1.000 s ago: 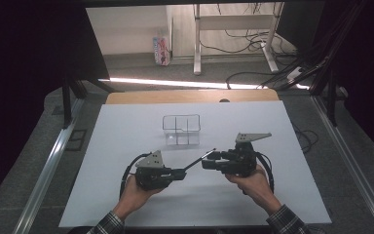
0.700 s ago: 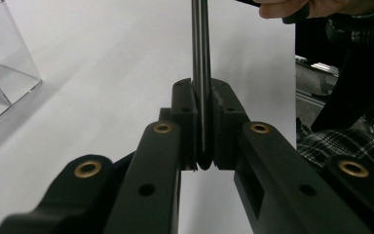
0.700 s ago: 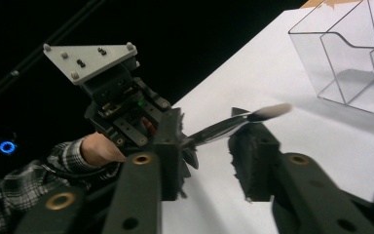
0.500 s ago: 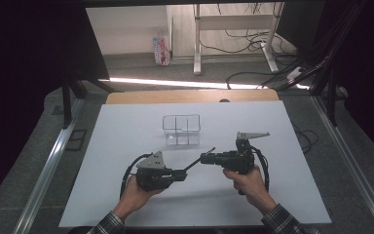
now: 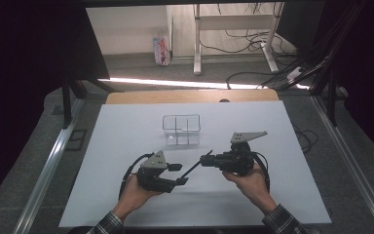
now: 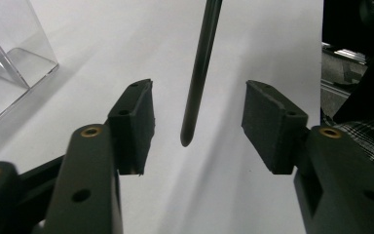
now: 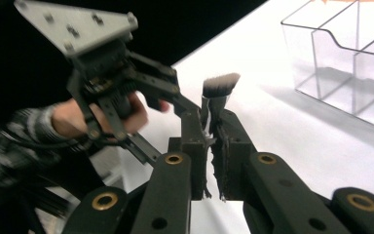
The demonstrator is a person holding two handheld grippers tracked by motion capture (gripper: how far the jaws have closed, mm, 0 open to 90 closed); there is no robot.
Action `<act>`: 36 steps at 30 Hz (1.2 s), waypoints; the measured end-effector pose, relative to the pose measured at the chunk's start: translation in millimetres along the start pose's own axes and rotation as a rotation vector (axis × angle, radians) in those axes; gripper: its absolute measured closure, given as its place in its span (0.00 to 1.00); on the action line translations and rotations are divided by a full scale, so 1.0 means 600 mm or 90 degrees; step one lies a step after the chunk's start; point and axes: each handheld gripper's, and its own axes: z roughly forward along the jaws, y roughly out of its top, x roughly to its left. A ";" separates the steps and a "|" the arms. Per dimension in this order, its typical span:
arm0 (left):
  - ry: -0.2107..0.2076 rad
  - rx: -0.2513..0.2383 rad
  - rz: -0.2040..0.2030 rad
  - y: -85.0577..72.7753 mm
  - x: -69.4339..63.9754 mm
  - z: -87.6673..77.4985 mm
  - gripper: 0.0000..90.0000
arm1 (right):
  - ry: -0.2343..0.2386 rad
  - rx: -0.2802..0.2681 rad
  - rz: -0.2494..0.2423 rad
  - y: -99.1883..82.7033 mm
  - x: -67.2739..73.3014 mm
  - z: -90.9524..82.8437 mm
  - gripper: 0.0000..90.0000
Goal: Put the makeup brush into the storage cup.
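A handover is just ending: the right gripper (image 7: 211, 141) is clamped on the ferrule end of a slim black-handled makeup brush with a pale angled tuft (image 7: 219, 84), while the left gripper (image 6: 195, 124) has just been opening — its jaws stand half apart, the brush's handle tip between them, touching neither pad. Next, probably, carrying it to the clear plastic divided organiser box (image 5: 181, 129) — near, beyond both grippers.
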 end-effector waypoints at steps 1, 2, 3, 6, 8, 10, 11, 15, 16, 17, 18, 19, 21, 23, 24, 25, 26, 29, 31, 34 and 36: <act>0.001 0.001 -0.001 0.000 0.000 0.000 0.49 | -0.009 0.008 -0.010 0.001 0.002 0.001 0.93; 0.000 0.001 -0.003 0.000 0.000 0.001 0.47 | -0.016 0.015 -0.020 0.001 0.005 0.002 0.93; 0.000 0.002 -0.003 0.000 0.000 0.001 0.46 | -0.023 0.021 -0.030 0.002 0.007 0.003 0.93; 0.000 0.005 -0.003 0.001 -0.001 0.003 0.43 | -0.043 0.047 -0.061 0.004 0.016 0.008 0.93; -0.002 0.006 -0.004 0.002 -0.002 0.004 0.43 | -0.051 0.061 -0.079 0.005 0.022 0.013 0.93; -0.005 0.008 -0.003 0.003 -0.003 0.005 0.42 | -0.061 0.076 -0.097 0.007 0.028 0.017 0.93; -0.006 0.008 -0.004 0.003 -0.004 0.006 0.42 | -0.064 0.083 -0.105 0.007 0.031 0.020 0.93; -0.011 0.011 -0.001 0.005 -0.006 0.009 0.41 | -0.074 0.111 -0.133 0.009 0.040 0.030 0.93; -0.011 0.011 -0.001 0.005 -0.006 0.009 0.41 | -0.074 0.111 -0.133 0.009 0.040 0.030 0.93; -0.014 0.012 0.000 0.007 -0.007 0.012 0.41 | -0.073 0.123 -0.144 0.008 0.044 0.036 0.93; -0.015 0.012 0.002 0.008 -0.008 0.013 0.41 | -0.071 0.130 -0.149 0.008 0.046 0.039 0.93; -0.016 0.013 0.002 0.008 -0.009 0.014 0.41 | -0.069 0.134 -0.153 0.008 0.048 0.042 0.93; -0.017 0.016 0.005 0.009 -0.010 0.017 0.43 | -0.065 0.144 -0.159 0.008 0.052 0.047 0.93; -0.017 0.019 0.007 0.010 -0.010 0.018 0.45 | -0.061 0.148 -0.163 0.008 0.054 0.049 0.93; -0.017 0.018 0.009 0.010 -0.012 0.020 0.47 | -0.057 0.150 -0.168 0.007 0.057 0.052 0.93; -0.019 0.019 0.012 0.010 -0.012 0.020 0.50 | -0.054 0.151 -0.171 0.007 0.059 0.053 0.93; -0.020 0.021 0.014 0.010 -0.012 0.020 0.53 | -0.052 0.153 -0.172 0.008 0.060 0.054 0.93; -0.025 0.025 0.020 0.010 -0.013 0.021 0.65 | -0.047 0.152 -0.174 0.008 0.062 0.055 0.93; -0.028 0.030 0.027 0.010 -0.014 0.022 0.73 | -0.043 0.153 -0.173 0.008 0.063 0.056 0.93; -0.037 0.034 0.040 0.010 -0.016 0.023 0.86 | -0.038 0.156 -0.177 0.007 0.064 0.057 0.93; -0.033 0.044 0.059 0.012 -0.019 0.023 0.90 | -0.038 0.157 -0.175 0.007 0.063 0.058 0.93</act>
